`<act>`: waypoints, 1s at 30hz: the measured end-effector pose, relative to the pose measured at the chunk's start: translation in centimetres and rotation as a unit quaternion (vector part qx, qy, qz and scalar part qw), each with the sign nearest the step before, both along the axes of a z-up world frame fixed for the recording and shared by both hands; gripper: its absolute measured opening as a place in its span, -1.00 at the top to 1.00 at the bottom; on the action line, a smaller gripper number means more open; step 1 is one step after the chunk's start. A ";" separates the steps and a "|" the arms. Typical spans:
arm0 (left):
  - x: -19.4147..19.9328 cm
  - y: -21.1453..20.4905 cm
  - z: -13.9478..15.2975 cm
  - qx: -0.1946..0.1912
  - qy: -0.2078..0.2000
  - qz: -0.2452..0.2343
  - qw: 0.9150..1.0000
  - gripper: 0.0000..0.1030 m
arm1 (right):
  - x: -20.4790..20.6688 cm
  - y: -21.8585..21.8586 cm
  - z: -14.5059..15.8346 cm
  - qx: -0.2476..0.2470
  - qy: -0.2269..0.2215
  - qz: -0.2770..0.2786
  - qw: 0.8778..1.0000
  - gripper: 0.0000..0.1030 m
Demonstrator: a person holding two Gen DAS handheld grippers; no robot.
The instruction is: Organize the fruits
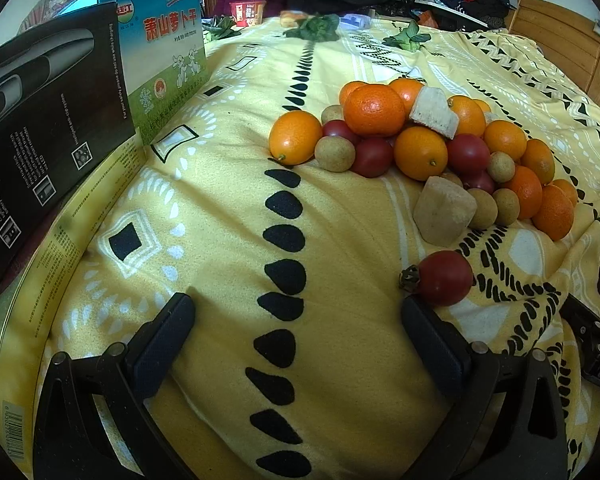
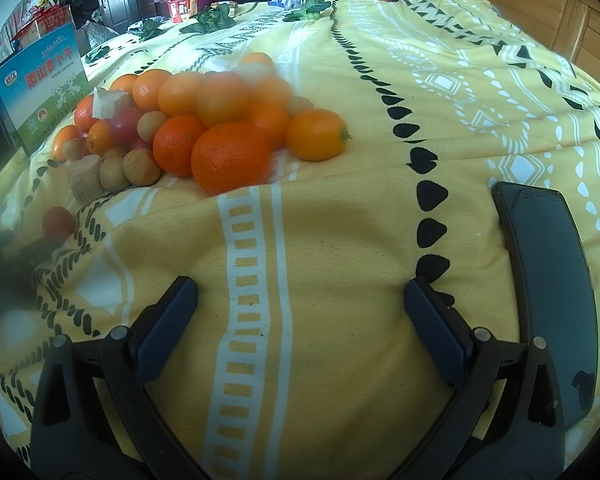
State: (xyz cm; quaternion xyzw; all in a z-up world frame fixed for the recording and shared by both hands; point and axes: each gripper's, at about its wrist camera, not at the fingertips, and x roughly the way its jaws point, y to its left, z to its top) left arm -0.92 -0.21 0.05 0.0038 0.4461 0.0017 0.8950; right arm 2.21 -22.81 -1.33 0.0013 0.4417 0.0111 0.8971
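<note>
A heap of mixed fruit [image 1: 420, 148] lies on the yellow patterned cloth [image 1: 228, 208]: mandarins, kumquats, red cherry tomatoes, brown longans and pale cut chunks. One cherry tomato [image 1: 440, 278] lies apart, just beyond the right fingertip of my left gripper [image 1: 296, 312], which is open and empty. In the right wrist view the same heap [image 2: 188, 128] sits at upper left, with a large mandarin [image 2: 230, 158] nearest and the stray tomato [image 2: 58, 222] at far left. My right gripper [image 2: 300, 296] is open over bare cloth.
Boxes stand along the left: a black one [image 1: 40, 132], a blue-green one [image 1: 164, 60] and a yellow tin [image 1: 32, 280]. A dark phone [image 2: 548, 280] lies right of the right gripper. Leafy greens [image 1: 316, 28] and a red cup [image 1: 247, 12] sit far back, near a seated person.
</note>
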 end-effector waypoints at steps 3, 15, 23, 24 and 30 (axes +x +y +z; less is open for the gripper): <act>0.0 0.0 0.0 0.000 0.000 0.000 1.000 -1.00 | 0.0 0.0 0.0 -0.001 0.000 0.000 1.000 -1.00; 0.0 0.0 0.0 0.000 0.000 0.000 1.000 -1.00 | 0.0 -0.1 0.1 0.004 -0.002 0.000 1.000 -1.00; 0.0 0.0 0.0 0.000 0.000 0.000 1.000 -1.00 | 0.0 -0.5 0.1 0.009 -0.004 0.001 1.000 -1.00; 0.0 0.0 0.0 0.000 0.000 0.000 1.000 -1.00 | 0.0 -0.4 0.1 0.009 -0.004 0.001 1.000 -1.00; 0.0 0.0 0.0 0.000 0.000 0.000 1.000 -1.00 | 0.2 -0.5 0.0 0.009 -0.004 0.002 1.000 -1.00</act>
